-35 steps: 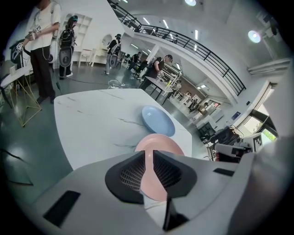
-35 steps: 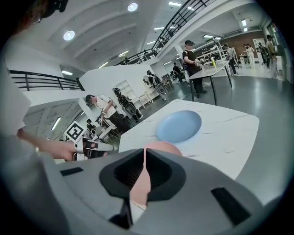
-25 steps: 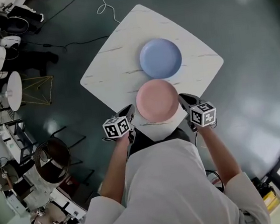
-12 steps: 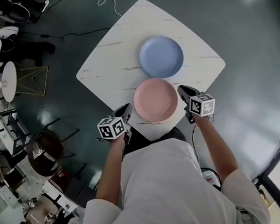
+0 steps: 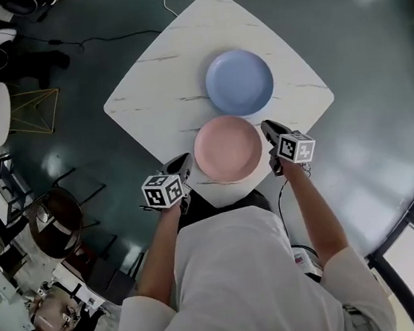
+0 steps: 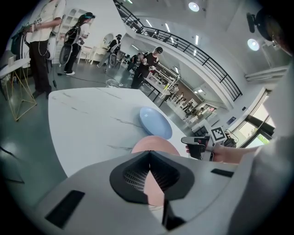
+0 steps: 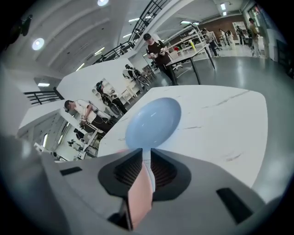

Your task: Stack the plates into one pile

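Well, we are looking down on a white marbled table (image 5: 153,93) that stands cornerwise to us on a dark glossy floor (image 5: 364,104). Two plates show against its top. The blue plate (image 5: 239,82) lies flat near the middle. The pink plate (image 5: 228,148) is at the corner nearest us, just this side of the blue one. From above, their rims come so close that we cannot tell whether they touch. The plates are side by side, not one on the other.

We have a gripper at each side of the pink plate. The left gripper (image 5: 185,159) is at its left rim, and its own view shows the jaws closed on that rim: the tips meet and pink fills the slot between the pads. The right gripper (image 5: 266,126) is at the right rim. Its jaws have just been opening. The pink rim stands edge-on between them, against one pad, with a sliver of white between it and the other pad — so that side is not pinching. Whether the plate rests fully on the table or hangs just above it we cannot tell.

In the right gripper view the blue plate sits straight ahead of the jaws. Our white shirt (image 5: 237,285) fills the bottom of the head view, and several people (image 7: 158,53) stand in the hall beyond the table.
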Demonstrator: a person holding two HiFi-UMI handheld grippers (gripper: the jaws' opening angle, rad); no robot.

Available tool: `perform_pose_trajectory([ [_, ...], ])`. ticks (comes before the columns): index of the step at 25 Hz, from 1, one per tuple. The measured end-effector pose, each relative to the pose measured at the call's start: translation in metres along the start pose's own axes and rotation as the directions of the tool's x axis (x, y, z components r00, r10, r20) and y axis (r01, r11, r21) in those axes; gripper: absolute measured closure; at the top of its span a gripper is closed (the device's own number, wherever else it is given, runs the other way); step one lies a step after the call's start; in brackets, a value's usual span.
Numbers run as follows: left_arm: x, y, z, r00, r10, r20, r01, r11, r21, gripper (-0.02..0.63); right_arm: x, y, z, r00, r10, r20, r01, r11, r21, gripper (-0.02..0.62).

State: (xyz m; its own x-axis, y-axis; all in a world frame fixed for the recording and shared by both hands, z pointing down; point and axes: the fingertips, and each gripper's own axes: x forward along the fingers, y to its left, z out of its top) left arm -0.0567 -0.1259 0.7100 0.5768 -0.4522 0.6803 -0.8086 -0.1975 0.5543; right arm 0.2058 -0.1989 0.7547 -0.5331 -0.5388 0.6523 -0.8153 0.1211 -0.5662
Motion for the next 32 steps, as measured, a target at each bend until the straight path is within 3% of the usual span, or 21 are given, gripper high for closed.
perform_pose_trajectory([
  [16,0.011,0.021,-0.012,0.999,-0.006,-0.053,0.005,1.000,-0.011,0.592,0.054,-0.036,0.004,0.999,-0.010,-0.035,0.018,0.968,0.250,0.453],
  [27,0.015,0.035,-0.012,0.998,0.012,-0.064,-0.013,1.000,-0.014,0.592,0.080,-0.055,0.009,0.999,-0.025,-0.026,0.034,0.888,0.459,0.454],
  [32,0.014,0.038,-0.017,0.997,0.023,-0.071,-0.024,1.000,-0.018,0.592,0.086,-0.062,0.009,0.999,-0.047,-0.016,0.048,0.847,0.529,0.508],
])
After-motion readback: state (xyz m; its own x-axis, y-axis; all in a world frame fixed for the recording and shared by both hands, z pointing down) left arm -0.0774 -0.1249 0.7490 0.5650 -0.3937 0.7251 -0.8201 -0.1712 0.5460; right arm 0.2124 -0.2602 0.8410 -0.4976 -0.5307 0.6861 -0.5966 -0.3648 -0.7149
